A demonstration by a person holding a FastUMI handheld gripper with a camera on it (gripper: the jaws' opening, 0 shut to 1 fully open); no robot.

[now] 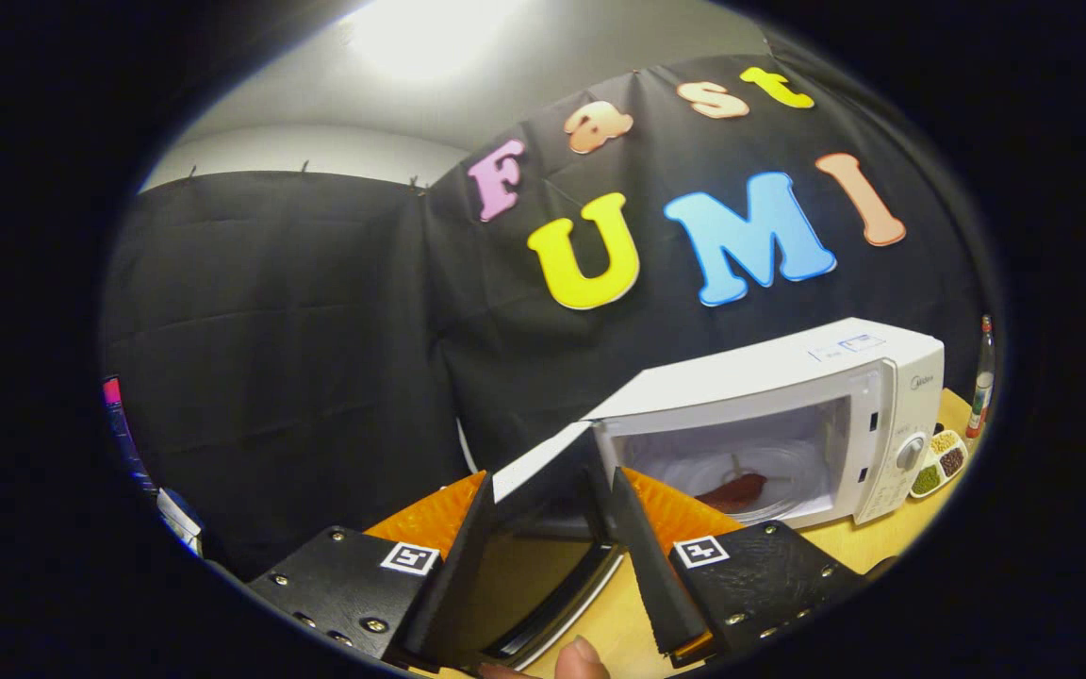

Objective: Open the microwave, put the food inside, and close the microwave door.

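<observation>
White microwave [788,396] stands open, door [543,509] swung wide, reddish food [733,491] inside.

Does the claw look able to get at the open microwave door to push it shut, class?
Probably yes. The claw is open, and the door stands between its fingers, swung wide from the microwave. Nothing lies between them, and the food sits inside, off the door's path.

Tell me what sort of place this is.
Probably a staged recording booth rather than a real kitchen: black cloth hangs as the wall behind a wooden table bearing a white microwave, its door open between the gripper's spread fingers, food inside.
</observation>
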